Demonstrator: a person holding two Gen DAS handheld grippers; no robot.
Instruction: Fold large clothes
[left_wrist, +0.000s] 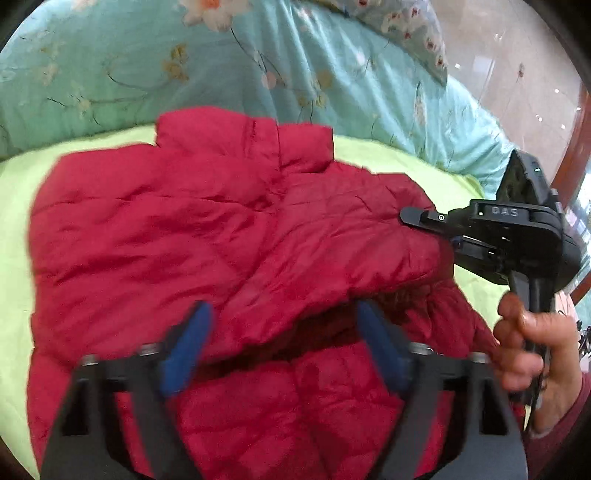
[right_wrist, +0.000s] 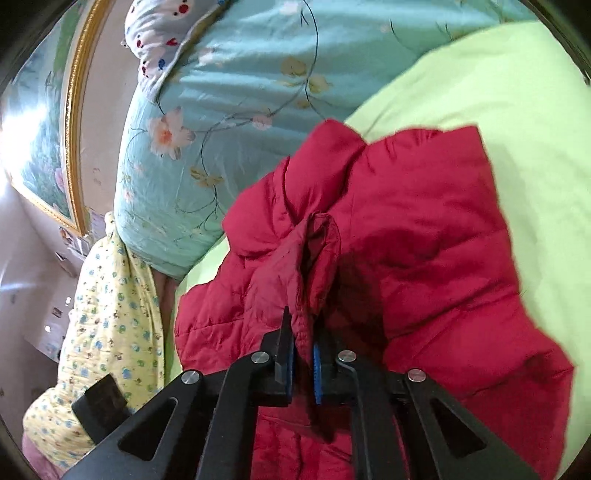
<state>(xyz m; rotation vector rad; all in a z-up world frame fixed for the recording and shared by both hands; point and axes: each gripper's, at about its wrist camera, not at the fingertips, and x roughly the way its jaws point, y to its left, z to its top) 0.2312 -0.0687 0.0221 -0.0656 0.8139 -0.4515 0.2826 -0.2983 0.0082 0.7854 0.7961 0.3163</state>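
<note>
Fingers (right_wrist: 284, 354) pinch red jacket (left_wrist: 177, 229) cuff, collar toward quilt (left_wrist: 258, 66).

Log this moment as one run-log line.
task: fold | item: red quilted puffer jacket on lime-green sheet | left gripper: open above jacket | right gripper: pinching sleeve cuff

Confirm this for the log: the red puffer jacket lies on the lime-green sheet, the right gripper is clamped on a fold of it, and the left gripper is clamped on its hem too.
One detail is wrong. The left gripper is open, its blue pads spread apart above the red puffer jacket and holding nothing, as the left wrist view shows. The jacket does lie on the lime-green sheet, and the right gripper is clamped on a fold.
</note>
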